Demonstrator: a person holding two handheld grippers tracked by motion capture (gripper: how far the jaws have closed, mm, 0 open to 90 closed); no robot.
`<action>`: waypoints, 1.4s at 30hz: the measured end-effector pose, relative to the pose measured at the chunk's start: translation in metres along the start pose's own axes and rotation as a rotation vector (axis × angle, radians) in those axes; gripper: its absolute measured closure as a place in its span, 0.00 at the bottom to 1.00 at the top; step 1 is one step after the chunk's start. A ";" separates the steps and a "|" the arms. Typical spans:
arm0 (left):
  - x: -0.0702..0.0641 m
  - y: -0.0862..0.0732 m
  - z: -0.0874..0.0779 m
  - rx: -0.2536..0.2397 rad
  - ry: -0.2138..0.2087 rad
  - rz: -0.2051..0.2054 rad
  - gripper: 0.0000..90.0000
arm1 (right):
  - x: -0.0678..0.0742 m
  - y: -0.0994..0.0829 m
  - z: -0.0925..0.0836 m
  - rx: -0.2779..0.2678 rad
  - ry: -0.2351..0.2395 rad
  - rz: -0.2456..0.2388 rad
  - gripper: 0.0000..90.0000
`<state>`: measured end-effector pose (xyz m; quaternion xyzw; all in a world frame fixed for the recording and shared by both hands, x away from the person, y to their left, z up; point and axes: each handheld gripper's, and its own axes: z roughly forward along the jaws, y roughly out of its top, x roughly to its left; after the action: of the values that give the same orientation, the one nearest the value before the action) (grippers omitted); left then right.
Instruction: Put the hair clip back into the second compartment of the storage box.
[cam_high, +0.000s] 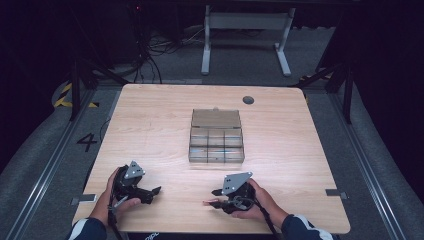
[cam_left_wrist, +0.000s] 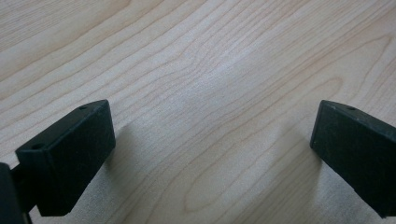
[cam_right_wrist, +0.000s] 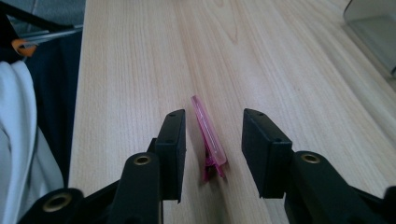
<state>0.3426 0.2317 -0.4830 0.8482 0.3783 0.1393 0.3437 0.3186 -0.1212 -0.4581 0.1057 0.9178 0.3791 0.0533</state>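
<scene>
Wooden tabletop (cam_high: 150, 125) held a clear box (cam_high: 216, 137) in the high view, with my left tongs (cam_high: 150, 192) and right tongs (cam_high: 212, 197) near me. Left tongs (cam_left_wrist: 212, 149) stood wide open over bare wood. Right tongs (cam_right_wrist: 212, 147) stood part open around a pink clip (cam_right_wrist: 208, 135), not squeezing it.

From my end both forearms come in from the near edge, left hand (cam_high: 116, 196) keeping the left gripper (cam_high: 154, 192) low with its jaws spread wide and pointed inward, and right hand (cam_high: 257, 200) keeping the right gripper (cam_high: 212, 197) low too, jaws partway apart, pads touching nothing, pointed left.
</scene>
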 end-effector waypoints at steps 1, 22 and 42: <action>0.000 0.000 0.000 0.000 0.000 0.000 0.01 | 0.000 0.000 0.002 0.003 -0.006 -0.006 0.71; -0.001 0.000 0.000 0.000 0.002 -0.009 0.01 | 0.000 0.000 0.010 0.020 0.021 -0.035 0.93; -0.001 -0.001 0.000 -0.001 0.005 -0.012 0.01 | -0.008 -0.001 -0.014 -0.013 -0.016 -0.025 0.93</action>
<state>0.3415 0.2314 -0.4831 0.8453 0.3840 0.1399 0.3441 0.3235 -0.1329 -0.4488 0.0971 0.9161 0.3833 0.0663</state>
